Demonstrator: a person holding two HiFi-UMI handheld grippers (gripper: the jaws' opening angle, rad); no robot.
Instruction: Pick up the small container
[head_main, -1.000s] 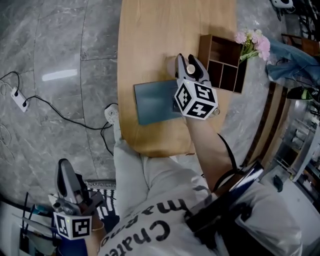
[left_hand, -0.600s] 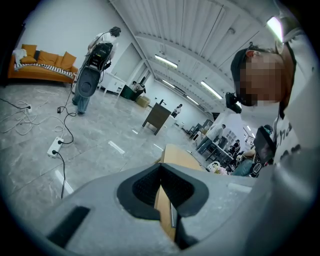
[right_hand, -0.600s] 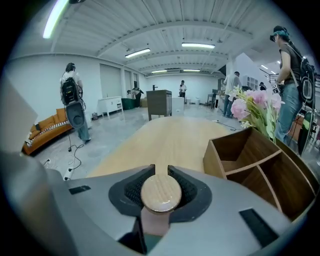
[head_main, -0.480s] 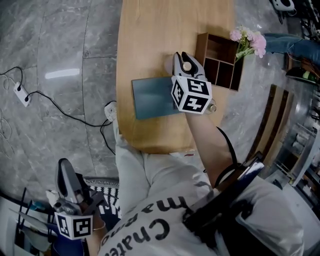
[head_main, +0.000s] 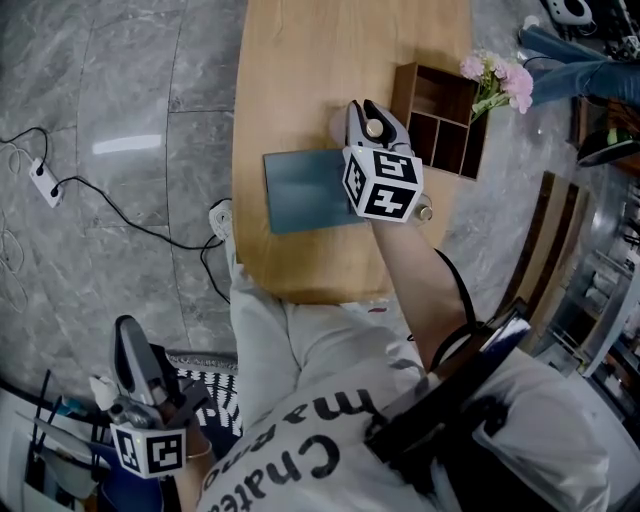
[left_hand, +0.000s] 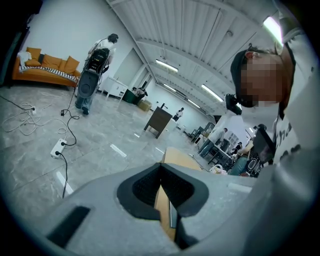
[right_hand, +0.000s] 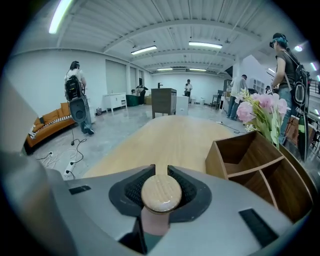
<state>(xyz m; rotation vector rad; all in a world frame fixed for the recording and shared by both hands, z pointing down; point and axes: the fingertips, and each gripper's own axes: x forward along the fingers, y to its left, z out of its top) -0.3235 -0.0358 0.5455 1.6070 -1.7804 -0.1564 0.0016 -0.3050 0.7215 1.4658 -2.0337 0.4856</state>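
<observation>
The small container (head_main: 374, 130), a pinkish pot with a round pale wooden lid (right_hand: 161, 194), sits between the fingers of my right gripper (head_main: 372, 112) over the wooden table (head_main: 300, 70). The jaws have just been closing, and their dark pads now press on the lid's sides in the right gripper view, so my right gripper (right_hand: 161, 171) is shut on it. My left gripper (head_main: 130, 335) hangs low at the bottom left, beside the person's leg and away from the table. Its tips meet in the left gripper view (left_hand: 161, 167) with nothing between them.
A blue-grey mat (head_main: 305, 190) lies on the table just left of the container. A dark wooden divided organiser (head_main: 440, 125) stands right of it, with pink flowers (head_main: 497, 80) beyond. Cables and a power strip (head_main: 40, 182) lie on the grey floor.
The right jaws have drawn in around the container's lid. The right hand stays over the same spot, and the left gripper has barely shifted.
</observation>
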